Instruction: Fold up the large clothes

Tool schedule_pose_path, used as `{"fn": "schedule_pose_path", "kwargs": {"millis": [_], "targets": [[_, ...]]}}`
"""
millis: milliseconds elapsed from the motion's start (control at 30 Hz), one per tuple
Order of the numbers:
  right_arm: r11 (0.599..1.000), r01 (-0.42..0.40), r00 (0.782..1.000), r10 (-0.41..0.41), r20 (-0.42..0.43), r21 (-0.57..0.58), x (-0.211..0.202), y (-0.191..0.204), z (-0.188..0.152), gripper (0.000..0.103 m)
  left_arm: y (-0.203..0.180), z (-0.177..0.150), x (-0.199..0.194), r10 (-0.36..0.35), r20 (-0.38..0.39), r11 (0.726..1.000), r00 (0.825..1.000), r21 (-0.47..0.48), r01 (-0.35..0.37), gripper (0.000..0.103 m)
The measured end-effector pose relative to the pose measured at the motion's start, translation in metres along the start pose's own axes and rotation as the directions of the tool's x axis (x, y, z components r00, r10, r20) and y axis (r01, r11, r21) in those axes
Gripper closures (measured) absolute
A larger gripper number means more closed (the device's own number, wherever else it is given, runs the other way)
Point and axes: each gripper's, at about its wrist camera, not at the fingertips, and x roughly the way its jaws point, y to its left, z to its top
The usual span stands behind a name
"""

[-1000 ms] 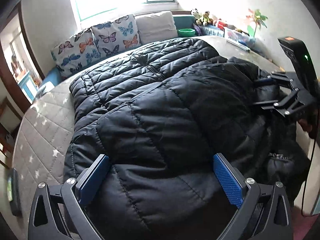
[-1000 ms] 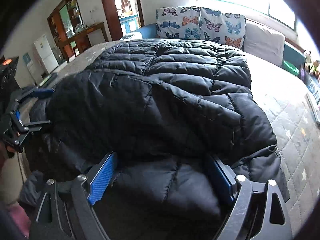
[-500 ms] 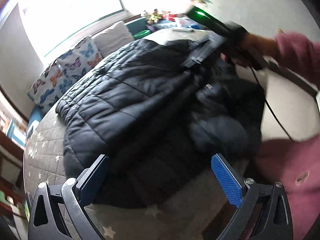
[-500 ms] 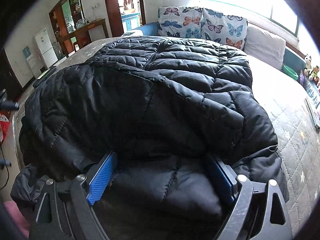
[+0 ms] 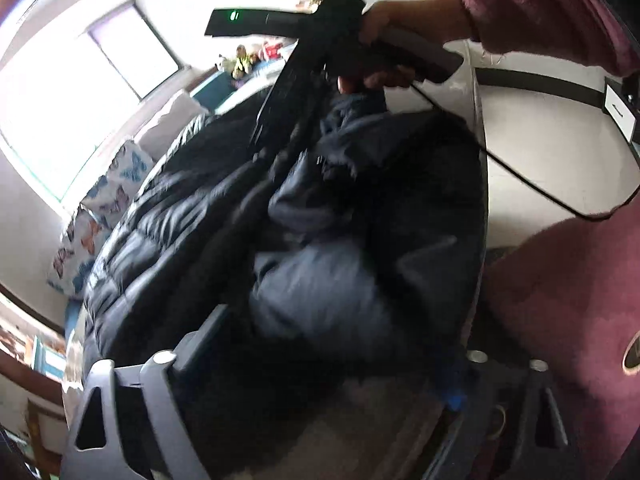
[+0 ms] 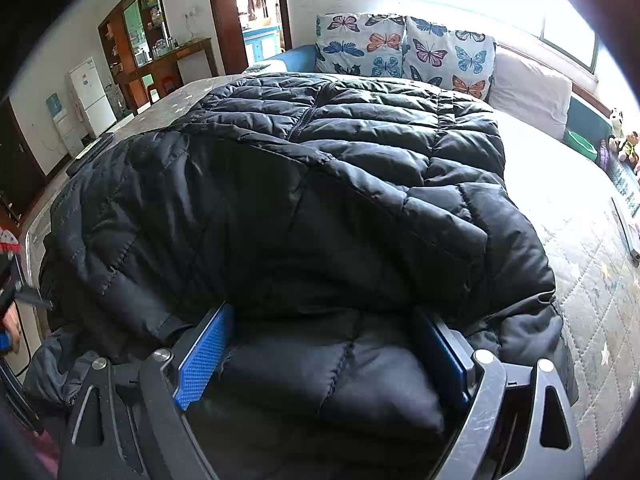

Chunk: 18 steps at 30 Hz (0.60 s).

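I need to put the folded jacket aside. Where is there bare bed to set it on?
Bare quilted mattress lies on the right, between the black puffer jacket and the ledge with the stuffed toys. A narrower strip runs along the jacket's left edge by the phone. The near edge is crowded: jacket bulges between the right gripper jaws.

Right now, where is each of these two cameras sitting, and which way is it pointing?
Left wrist view: sits on the left claw, looks steeply, tilted and blurred, over the near end of the black puffer jacket; shows the right hand gripping the other tool, and a pink sleeve.
Right wrist view: sits on the right claw, looks along the bed toward the butterfly pillows; its fingers straddle the jacket.
Shared: the jacket, pillows and window.
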Motion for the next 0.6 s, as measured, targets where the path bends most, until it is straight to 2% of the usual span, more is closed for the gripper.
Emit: {"fn": "schedule_pose_path", "kwargs": {"millis": [33, 67, 133, 233, 333, 433, 467, 600], "targets": [[1.0, -0.001, 1.0, 0.001, 0.001, 0.0, 0.0, 0.0, 0.0, 0.005, 0.0, 0.002, 0.002, -0.012, 0.003, 1.0, 1.0, 0.0, 0.012, 0.038], [1.0, 0.0, 1.0, 0.0, -0.001, 0.0, 0.0, 0.0, 0.0, 0.005, 0.001, 0.004, 0.002, -0.018, 0.009, 1.0, 1.0, -0.006, 0.018, 0.04], [1.0, 0.002, 1.0, -0.002, -0.002, -0.001, 0.0, 0.001, 0.0, 0.005, 0.002, 0.006, 0.001, -0.015, 0.027, 1.0, 1.0, -0.012, 0.015, 0.059], [1.0, -0.002, 1.0, 0.002, 0.0, 0.0, 0.0, 0.0, 0.0, 0.005, 0.01, 0.012, -0.006, -0.017, 0.049, 0.998, 0.999, -0.06, 0.02, 0.071], [1.0, -0.008, 1.0, 0.008, 0.007, -0.001, -0.002, 0.0, -0.001, 0.005, 0.034, 0.021, -0.018, -0.026, 0.075, 0.988, 0.997, -0.149, 0.037, 0.076], [1.0, -0.017, 1.0, 0.017, 0.006, 0.007, -0.005, -0.001, -0.001, 0.005, 0.06, 0.03, -0.025, -0.051, 0.102, 0.966, 0.993, -0.247, 0.075, 0.077], [1.0, -0.019, 1.0, 0.019, 0.006, 0.01, -0.005, -0.002, 0.0, 0.005, 0.07, 0.032, -0.026, -0.066, 0.11, 0.956, 0.992, -0.279, 0.095, 0.077], [0.999, -0.039, 0.999, 0.039, 0.001, 0.016, -0.01, -0.005, 0.004, 0.005, 0.103, 0.033, -0.025, -0.161, 0.136, 0.886, 0.977, -0.416, 0.204, 0.078]]}}
